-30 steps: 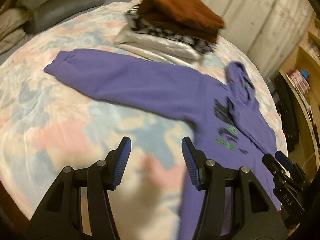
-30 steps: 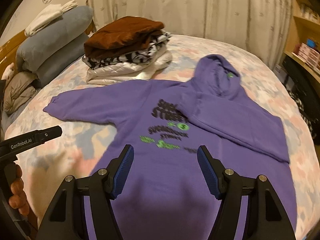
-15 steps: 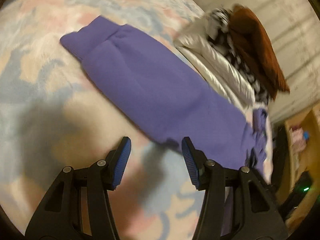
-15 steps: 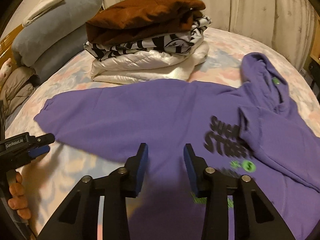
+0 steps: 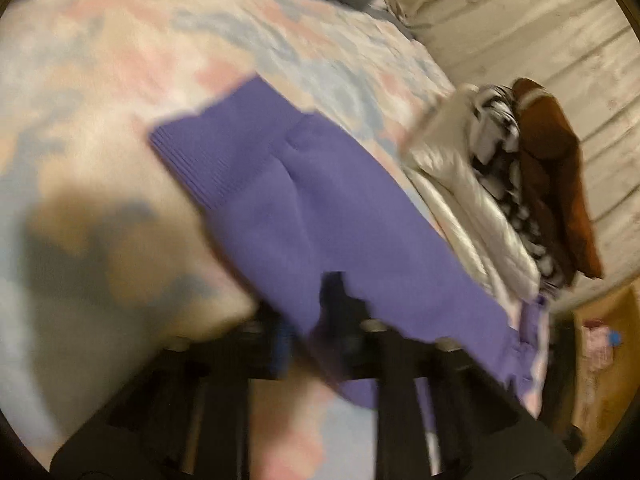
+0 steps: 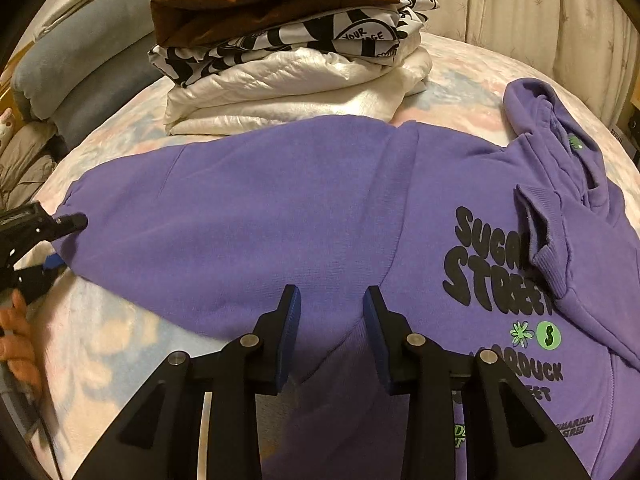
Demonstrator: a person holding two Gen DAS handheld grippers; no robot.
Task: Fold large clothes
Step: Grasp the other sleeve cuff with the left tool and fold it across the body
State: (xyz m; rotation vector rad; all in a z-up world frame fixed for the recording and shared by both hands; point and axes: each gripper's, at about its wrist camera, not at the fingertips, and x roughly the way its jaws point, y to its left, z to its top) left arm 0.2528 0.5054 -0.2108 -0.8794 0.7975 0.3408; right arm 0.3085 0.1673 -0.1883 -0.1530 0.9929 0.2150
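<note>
The purple hoodie (image 6: 320, 216) lies spread front-up on the bed (image 6: 460, 76), its black and green lettering facing up, its hood (image 6: 532, 108) toward the curtain side and one sleeve (image 6: 192, 204) stretched out flat toward the left of the right wrist view. The other sleeve is folded in across the chest, its ribbed cuff (image 6: 540, 236) resting on the lettering. The left tool (image 6: 60, 240) sits at the far end of the outstretched sleeve, one finger above and one below the cuff; its jaws have just been closing and now stand together, clamped on the sleeve end, and in the blurred left wrist view purple cloth (image 5: 288, 208) drapes over and between its fingers (image 5: 280, 344). A hand (image 6: 16, 344) shows at the left edge of the right wrist view, beneath that tool. The right tool (image 6: 330, 300) hangs low over the hoodie near where the outstretched sleeve meets the body; its jaws have just been closing and stand a little apart, cloth lying under the gap, and whether the pads pinch any of it I cannot tell. Just beyond the sleeve, a stack of folded clothes (image 6: 292, 52) rests on the bed: white at the bottom, black-and-white print in the middle, brown on top. Grey-blue pillows (image 6: 80, 60) lie to the left of the stack, and a pale curtain (image 6: 540, 20) hangs behind the bed.
</note>
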